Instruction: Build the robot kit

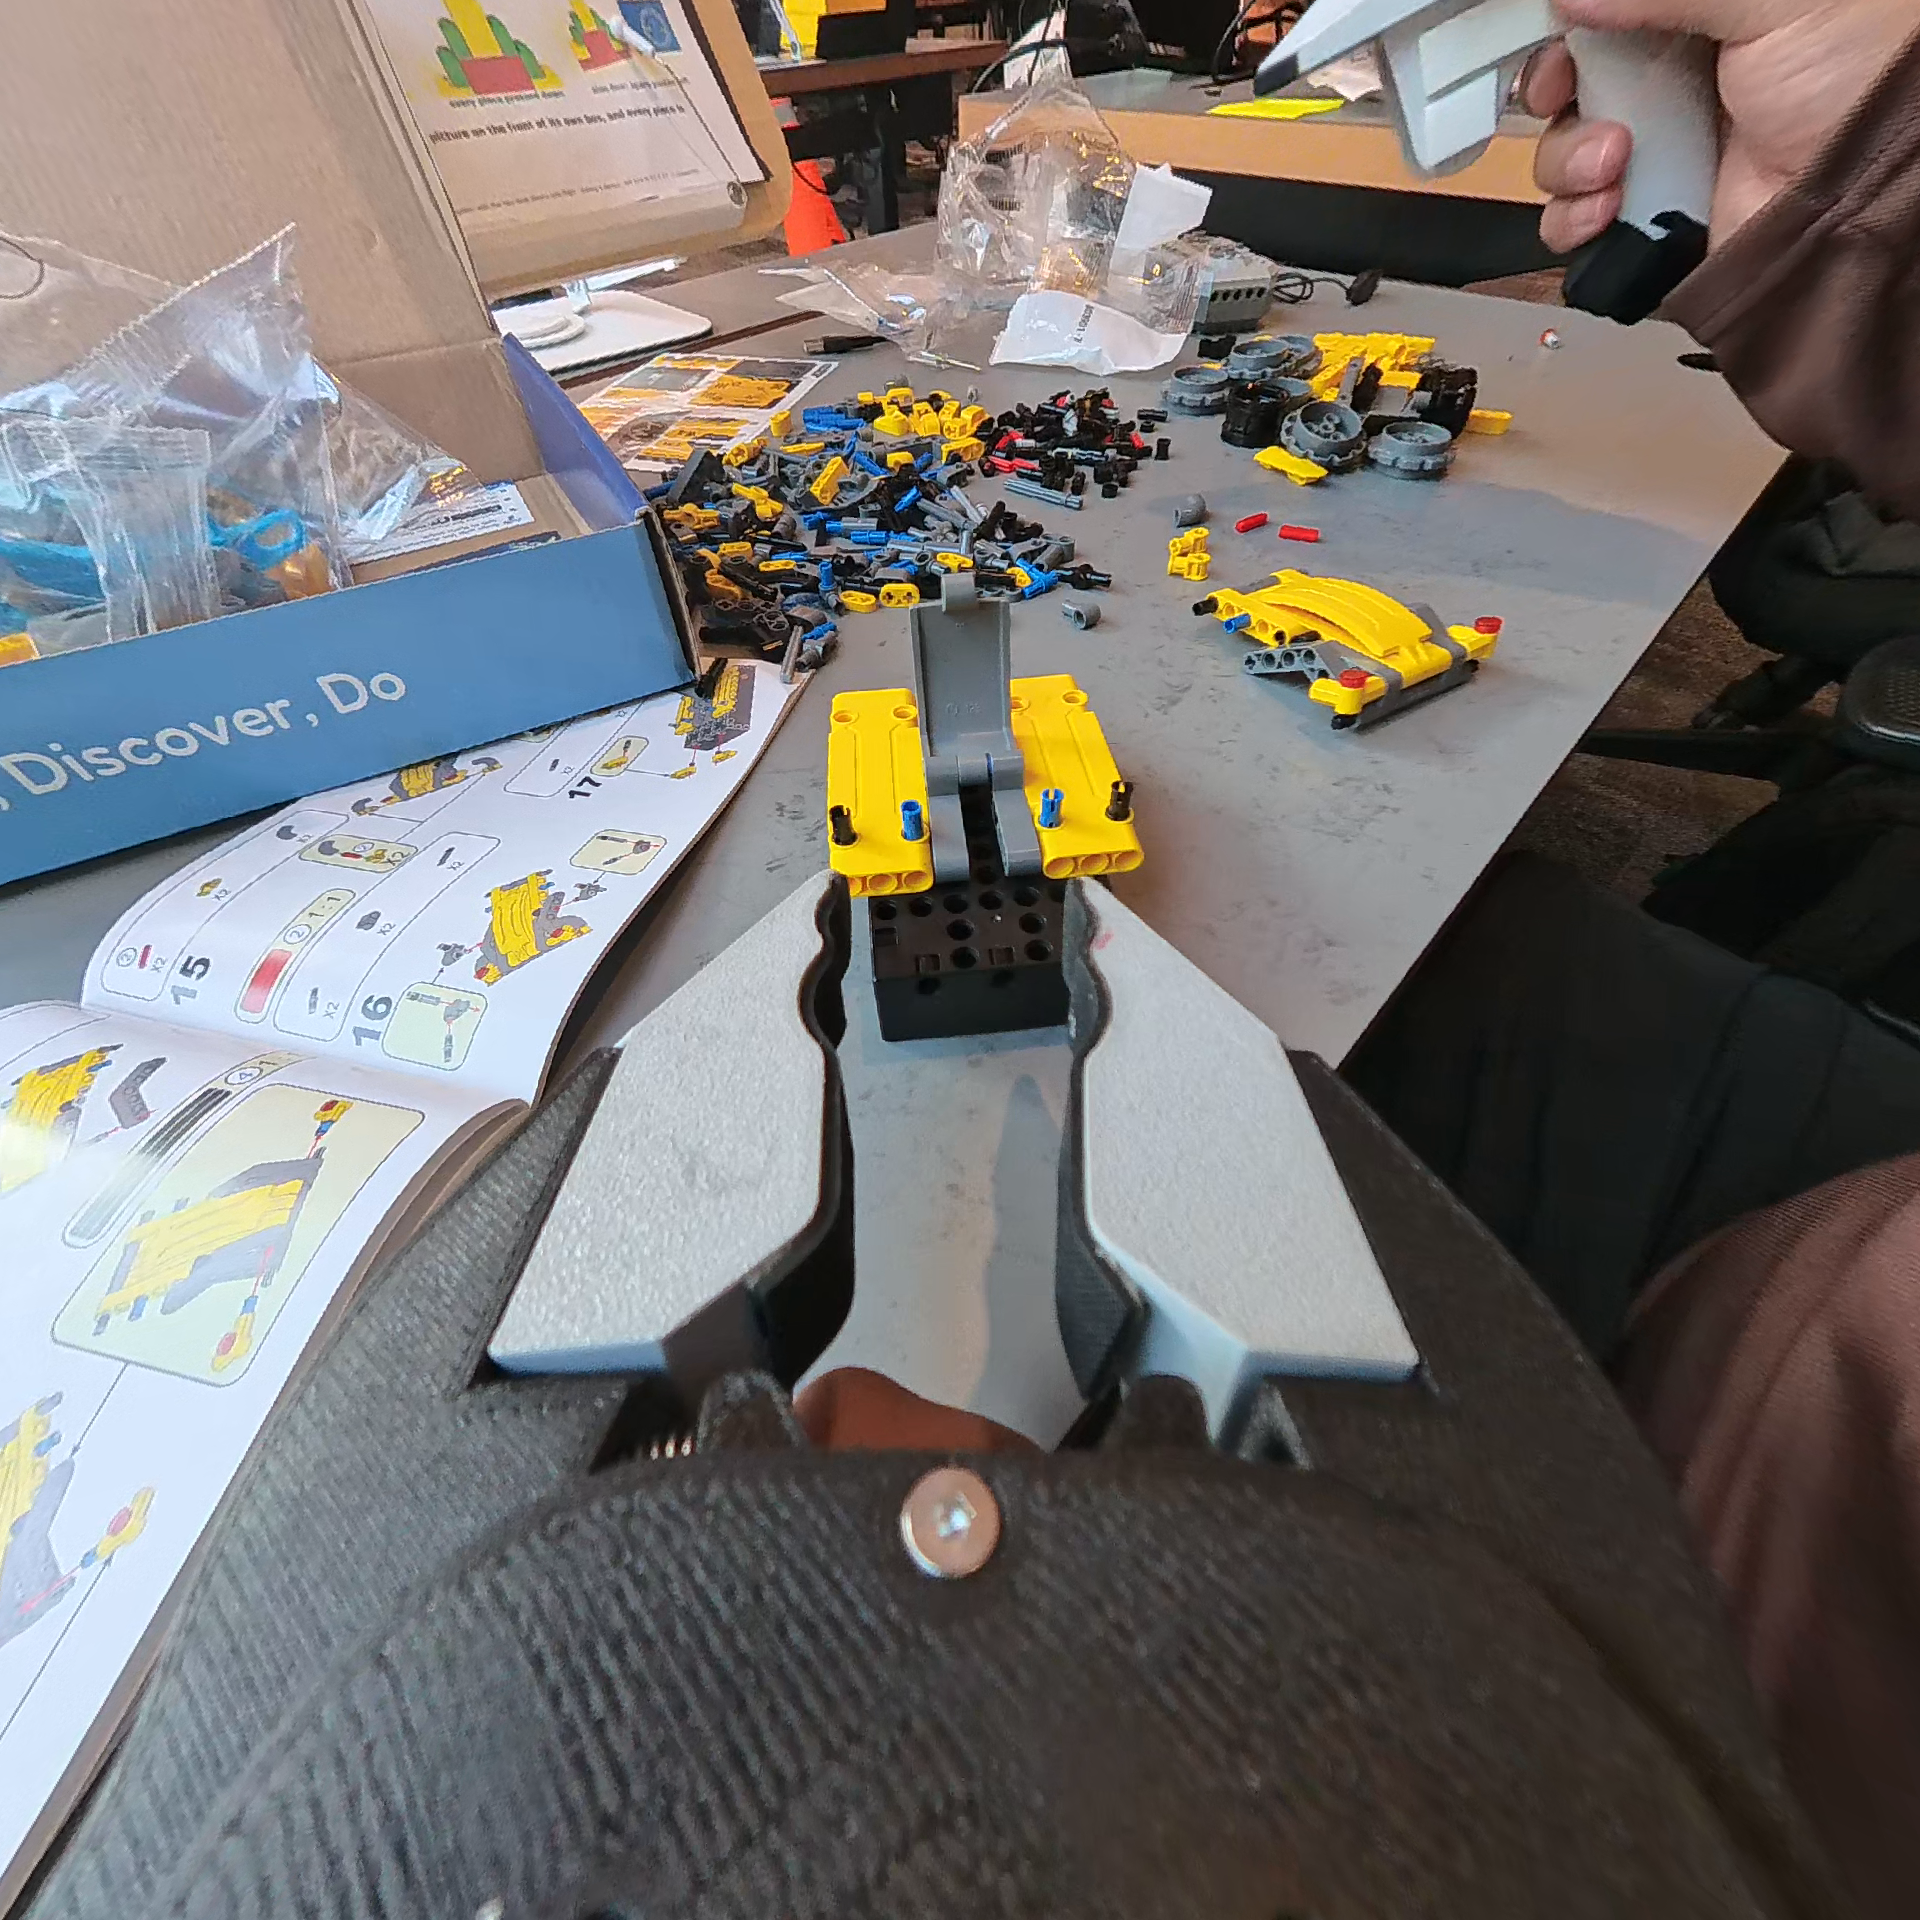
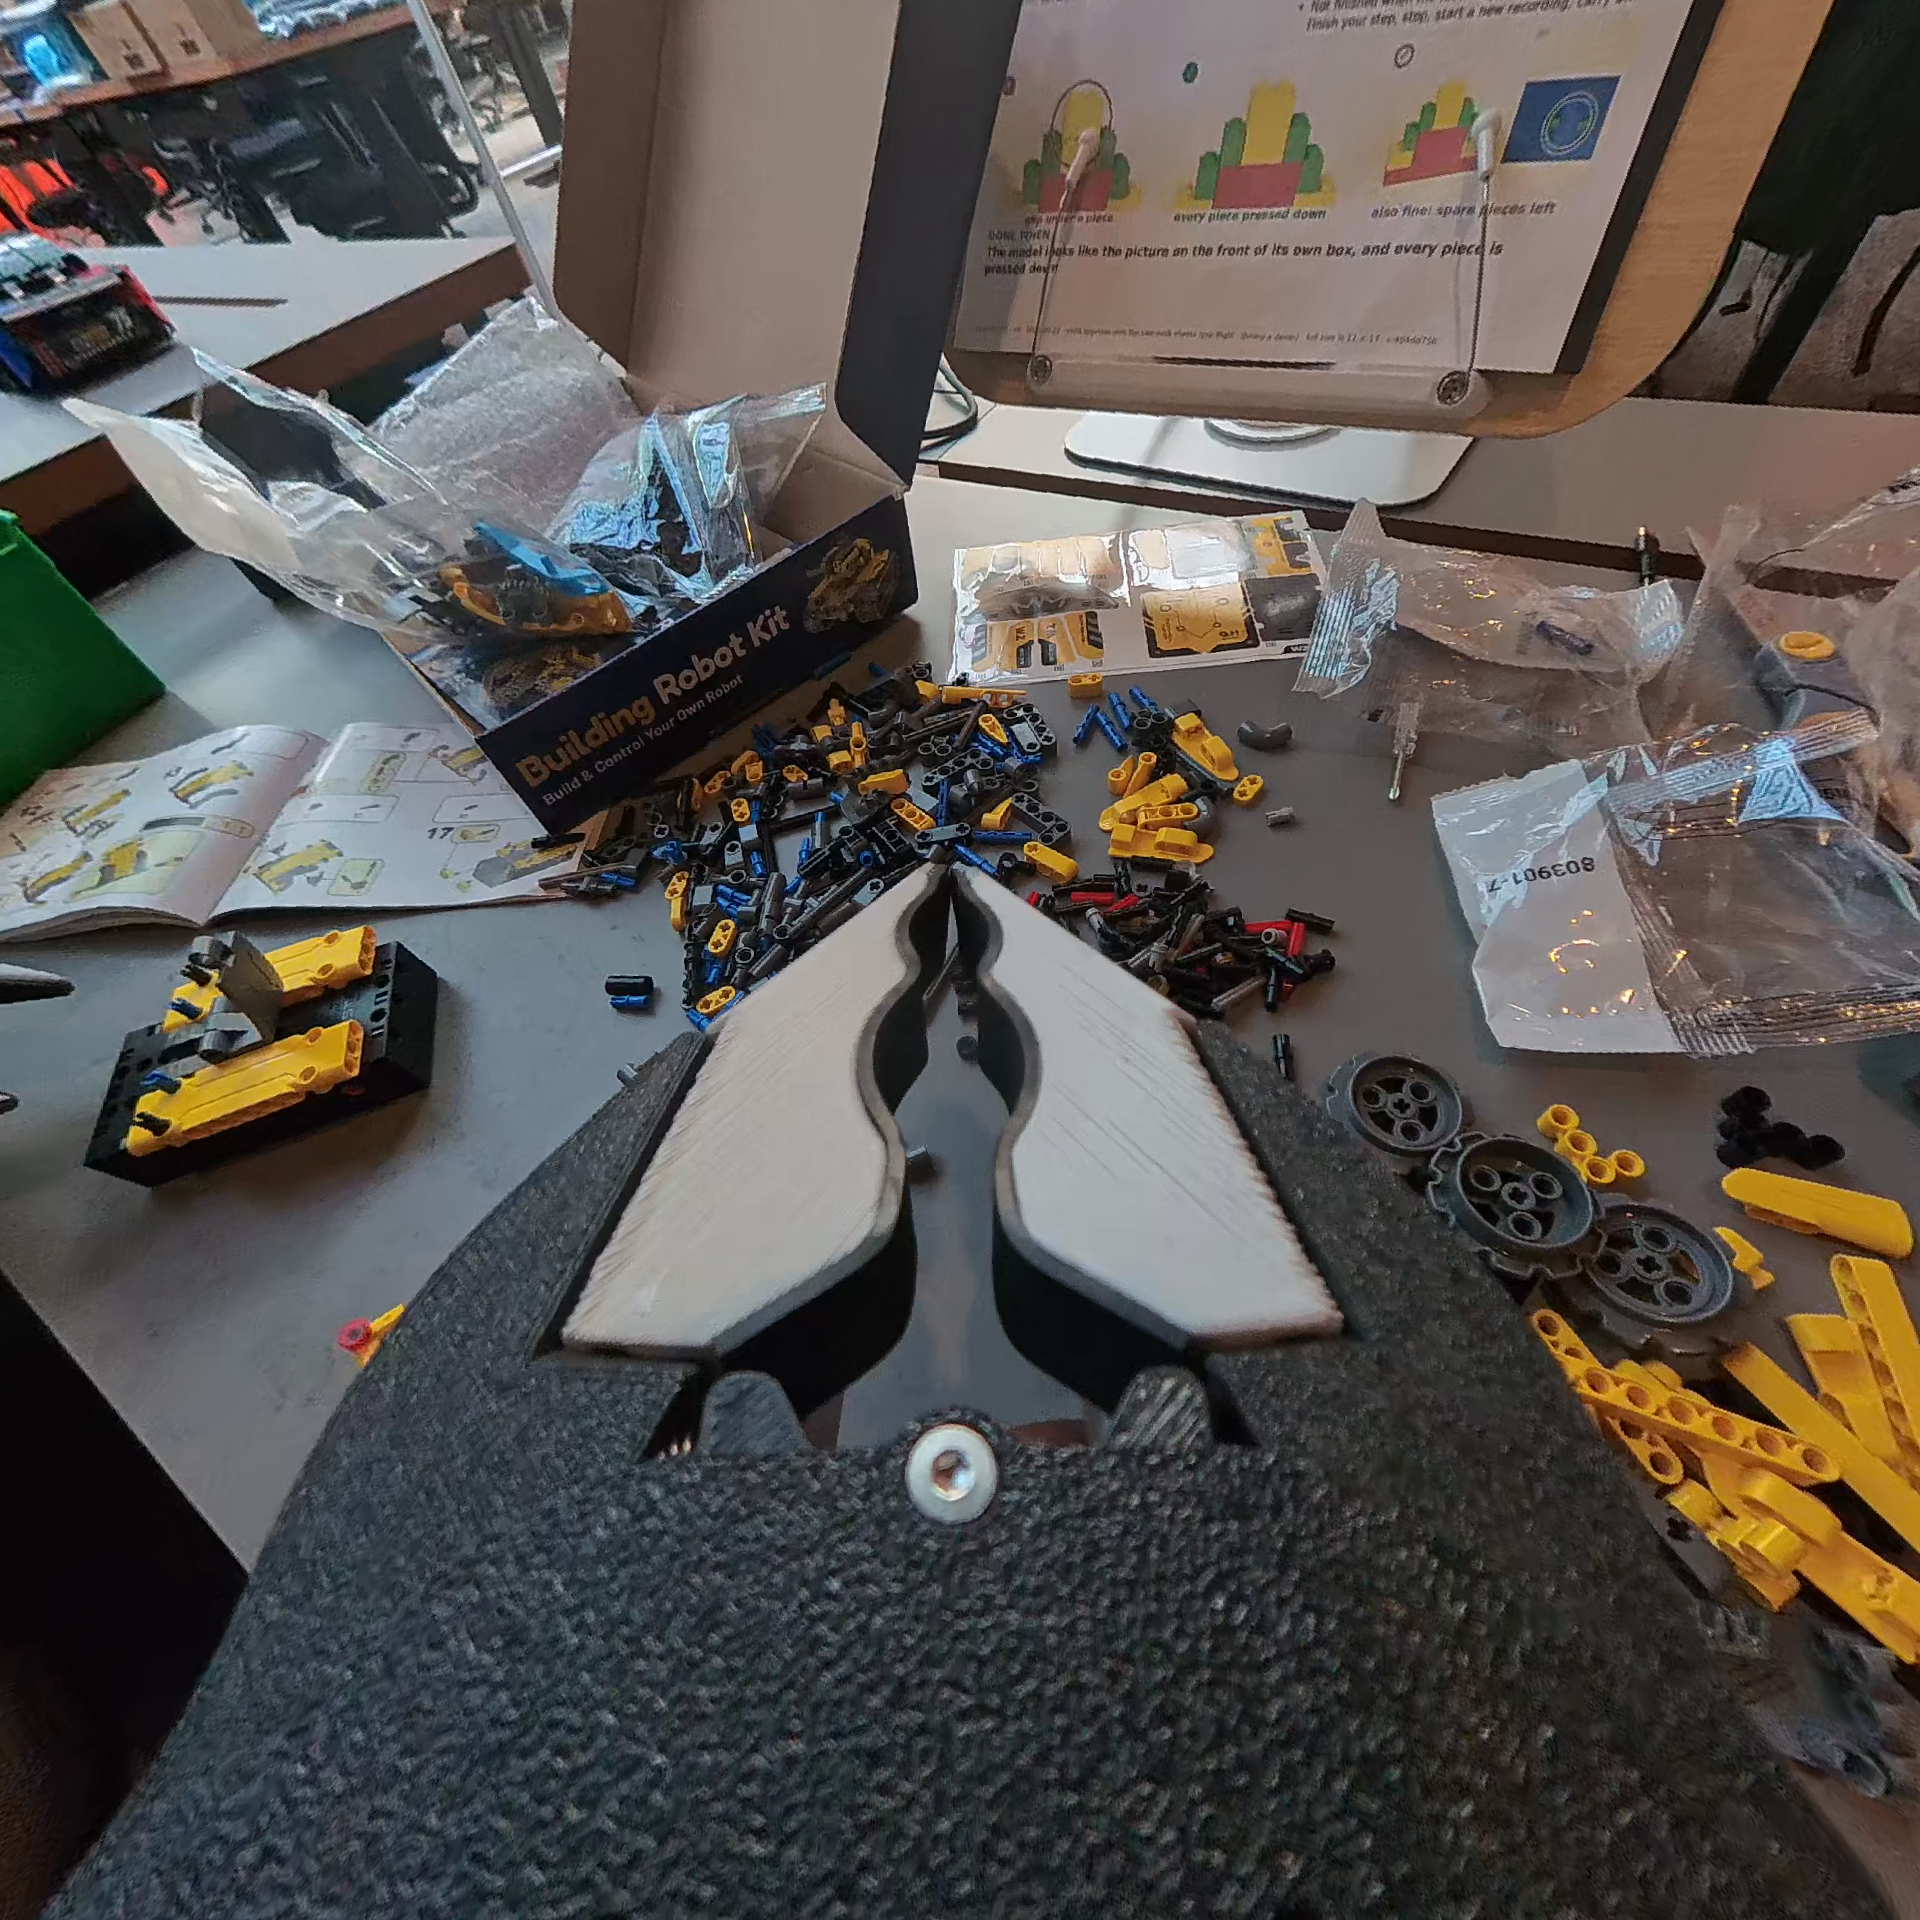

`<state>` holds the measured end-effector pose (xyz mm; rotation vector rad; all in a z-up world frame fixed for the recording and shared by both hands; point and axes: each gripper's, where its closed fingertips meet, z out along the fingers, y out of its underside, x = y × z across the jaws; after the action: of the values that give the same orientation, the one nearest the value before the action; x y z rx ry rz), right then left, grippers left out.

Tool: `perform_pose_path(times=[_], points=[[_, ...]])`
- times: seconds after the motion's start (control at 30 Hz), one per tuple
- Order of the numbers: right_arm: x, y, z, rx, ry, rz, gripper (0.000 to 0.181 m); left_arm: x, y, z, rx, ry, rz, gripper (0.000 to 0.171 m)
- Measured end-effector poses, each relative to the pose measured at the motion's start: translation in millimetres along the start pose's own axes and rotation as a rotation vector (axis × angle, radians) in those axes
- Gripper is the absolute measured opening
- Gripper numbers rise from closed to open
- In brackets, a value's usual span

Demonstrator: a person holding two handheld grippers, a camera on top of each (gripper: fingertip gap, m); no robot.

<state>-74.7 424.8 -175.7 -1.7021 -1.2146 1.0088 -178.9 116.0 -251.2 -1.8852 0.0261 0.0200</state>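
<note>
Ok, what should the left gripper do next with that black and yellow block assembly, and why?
Probably close a little: the left gripper has its fingers on either side of the black and yellow assembly on the table, seemingly not yet clamped, while the right gripper hovers shut over the loose pieces.

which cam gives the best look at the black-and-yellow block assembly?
Left wrist view: the assembly sits centred, close and sharp, its black base between the left gripper fingertips. Right wrist view shows the same assembly only small at the left edge, seen from the side, resting on the table.
</note>
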Motion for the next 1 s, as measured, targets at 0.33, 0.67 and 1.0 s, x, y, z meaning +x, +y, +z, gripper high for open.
perform_pose_path(times=[0.33, 0.67, 1.0], points=[[12, 1, 7, -0.079, 0.068, -0.031, 0.003, 0, 0, 1, -0.005, 0.001, -0.006, 0.039], [74, 13, 106, -0.596, 0.192, -0.176, 0.004, 0, 0, 0, -0.003, 0.0, -0.004, 0.039], [103, 50, 155, -0.872, 0.226, -0.206, 0.008, 0, -2, -2, 0.017, 0.008, -0.009, 0.039]])
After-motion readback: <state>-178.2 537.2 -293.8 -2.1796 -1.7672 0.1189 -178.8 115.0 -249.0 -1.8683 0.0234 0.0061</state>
